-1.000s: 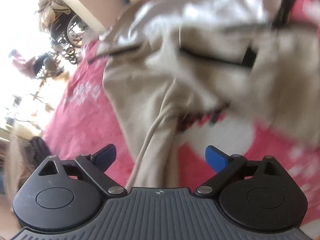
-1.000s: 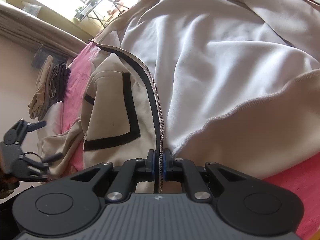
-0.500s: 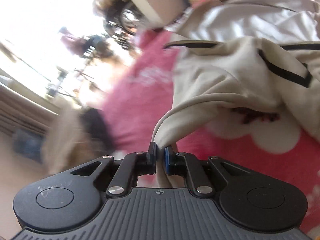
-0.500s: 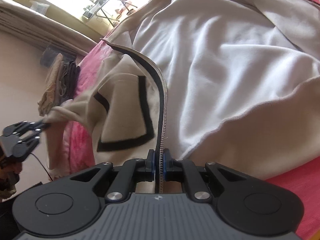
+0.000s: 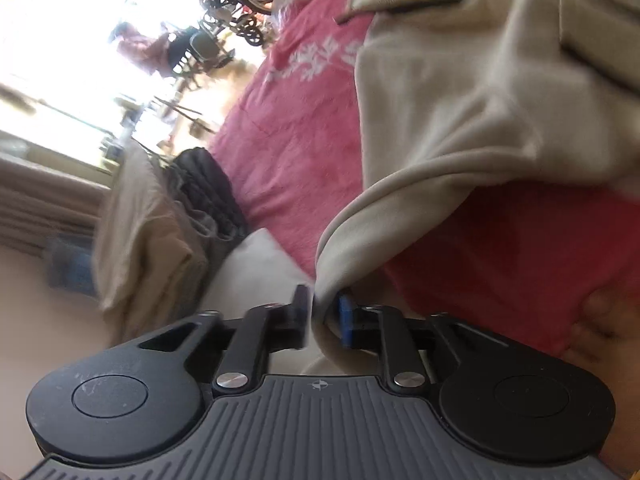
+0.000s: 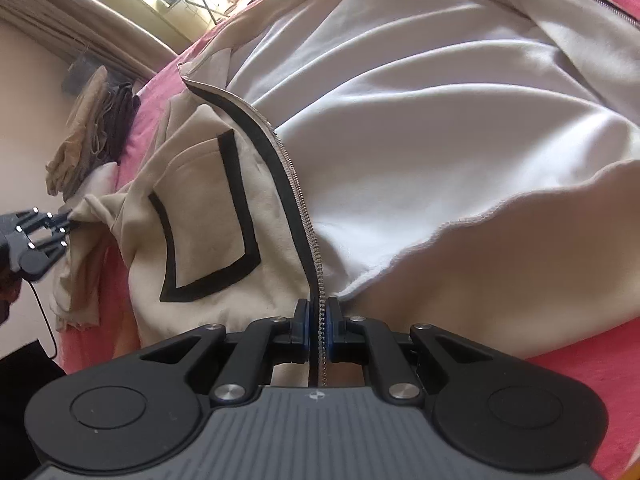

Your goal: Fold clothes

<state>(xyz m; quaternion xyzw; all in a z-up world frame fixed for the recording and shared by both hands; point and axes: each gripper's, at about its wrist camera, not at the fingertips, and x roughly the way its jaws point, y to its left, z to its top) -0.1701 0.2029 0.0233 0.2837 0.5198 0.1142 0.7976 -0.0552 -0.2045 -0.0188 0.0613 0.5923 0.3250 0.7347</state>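
A beige zip jacket (image 6: 420,128) with a white lining and a black-trimmed pocket (image 6: 208,216) lies open on a pink bedspread (image 5: 288,160). My right gripper (image 6: 319,320) is shut on the jacket's zipper edge (image 6: 308,232) at the hem. My left gripper (image 5: 324,312) is shut on a beige fold of the jacket's side (image 5: 400,208) and holds it off the bed. It also shows at the left edge of the right wrist view (image 6: 66,218), gripping the jacket's outer corner.
A stack of folded beige and dark clothes (image 5: 168,216) sits on a white pillow (image 5: 256,264) at the bed's edge; the stack also shows in the right wrist view (image 6: 92,128). Bright windows, curtains and wheeled chairs (image 5: 240,8) lie beyond.
My left gripper went from open above the jacket to shut on its fold, then pulled it outward and up. The jacket's left panel has spread flatter. My right gripper stayed shut on the zipper edge.
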